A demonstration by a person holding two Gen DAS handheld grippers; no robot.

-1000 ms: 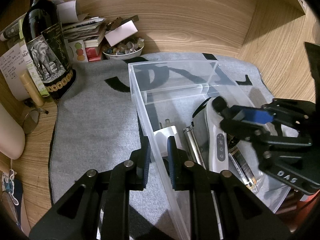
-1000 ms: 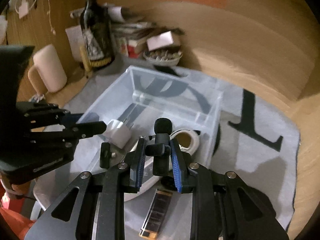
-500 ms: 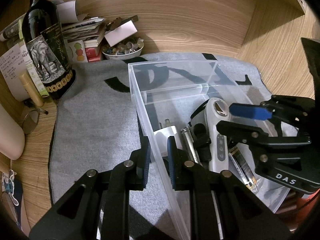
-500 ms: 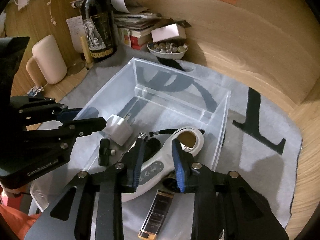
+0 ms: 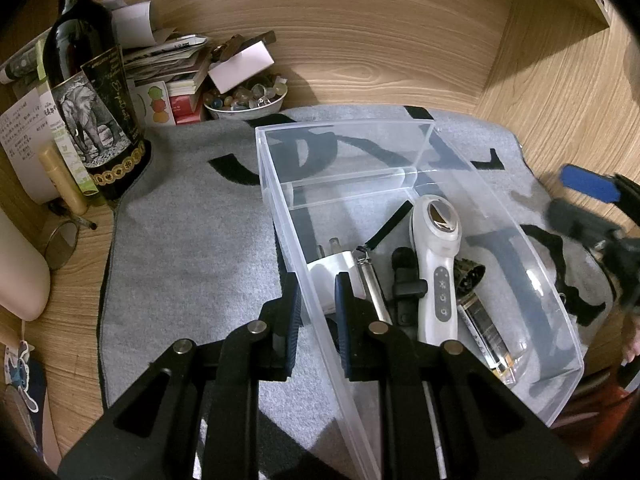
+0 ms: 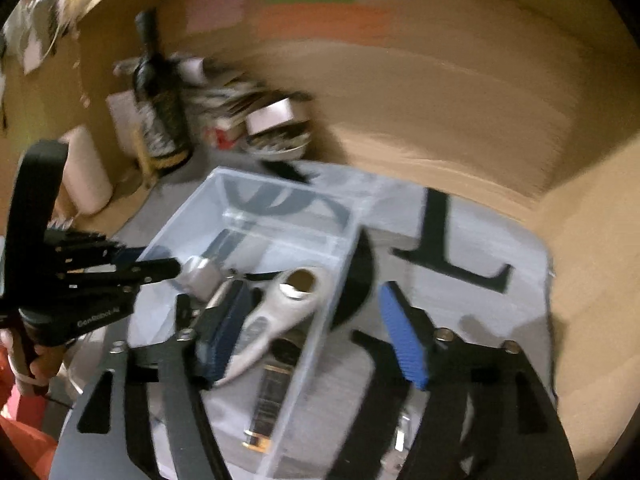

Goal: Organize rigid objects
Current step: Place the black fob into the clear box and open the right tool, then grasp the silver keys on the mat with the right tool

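Rug (grey, black-lettered) on wooden desk

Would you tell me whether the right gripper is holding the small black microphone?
No, its opening jaws are empty, and the small black microphone lies in the clear bin beside the white handheld device.

clear glossy plastic bin; matt grey cloth mat
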